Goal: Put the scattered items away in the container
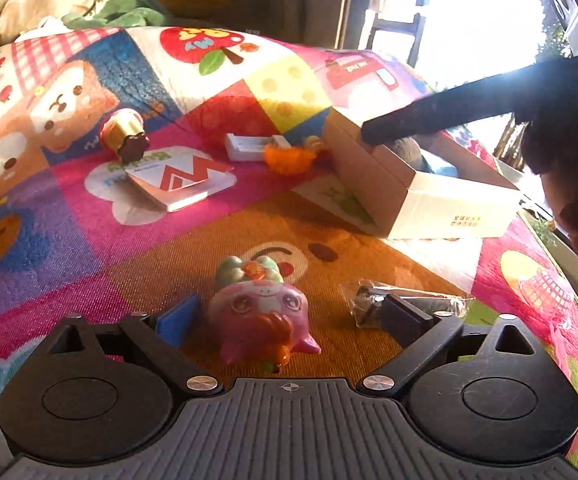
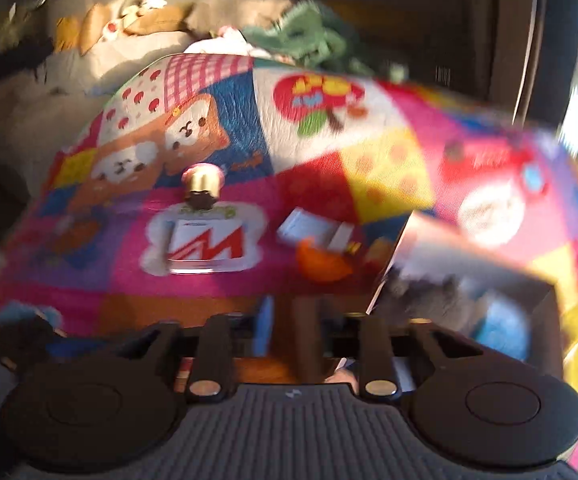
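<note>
Strong sunlight from window (image 1: 469, 20) at upper right, blown out white. Warm glare on box (image 1: 429, 200); long shadows across play mat (image 1: 129, 248). Left view sharp; right view motion-blurred throughout. Fisheye bends edges.

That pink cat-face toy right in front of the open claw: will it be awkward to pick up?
Probably a bit. The pink cat-face toy looks glossy and rounded, so the pads may slip. It lies tilted on a soft mat, so a nudge could rock or roll it.
</note>
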